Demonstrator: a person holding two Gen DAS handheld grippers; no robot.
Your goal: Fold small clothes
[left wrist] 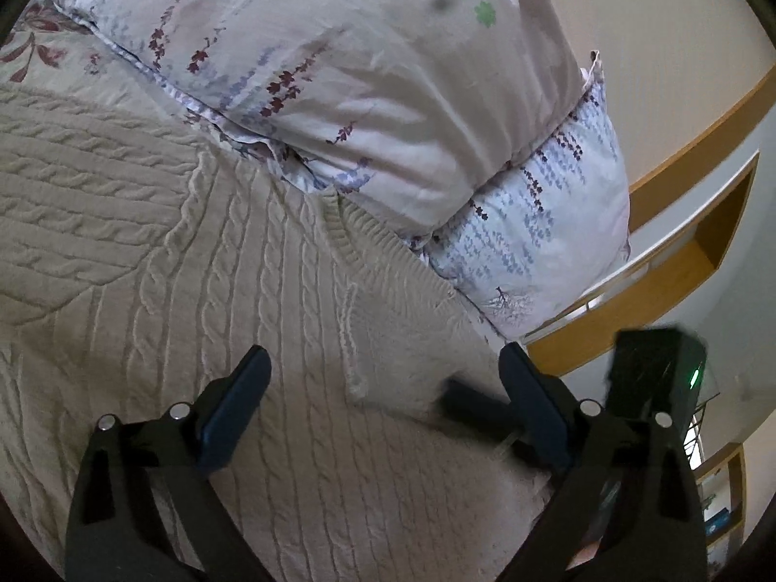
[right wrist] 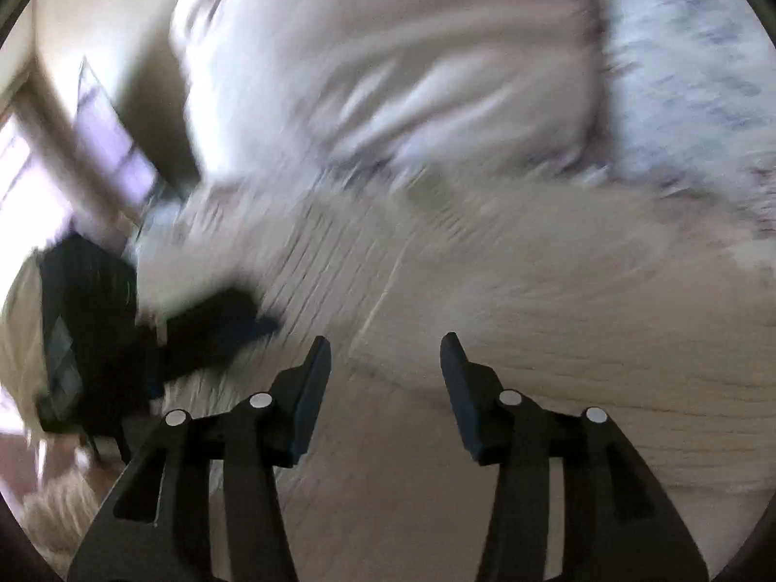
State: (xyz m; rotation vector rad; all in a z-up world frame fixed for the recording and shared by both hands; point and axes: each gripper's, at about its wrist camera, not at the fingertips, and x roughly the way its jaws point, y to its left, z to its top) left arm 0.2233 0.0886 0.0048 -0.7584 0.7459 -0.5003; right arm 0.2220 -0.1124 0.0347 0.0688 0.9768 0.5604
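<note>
A: Cream cable-knit sweater [left wrist: 203,252]: location?
B: Flat beneath and ahead of both finger pairs, against the floral pillows [left wrist: 368,82].
A: Fingers?
B: Left gripper [left wrist: 383,368] spread wide, empty. Right gripper [right wrist: 385,354] parted, nothing between.

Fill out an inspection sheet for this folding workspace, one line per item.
Surface: bed under floral bedding.
Job's things: cream cable-knit sweater spread out, folded flap with ribbed edge on top.
Clutter: floral duvet bunched beyond the sweater.
Grippers: left gripper open above the sweater, nothing between its jaws; right gripper open, empty, its view blurred.
Cables: nothing seen.
Surroundings: wooden shelf on a pale wall.
</note>
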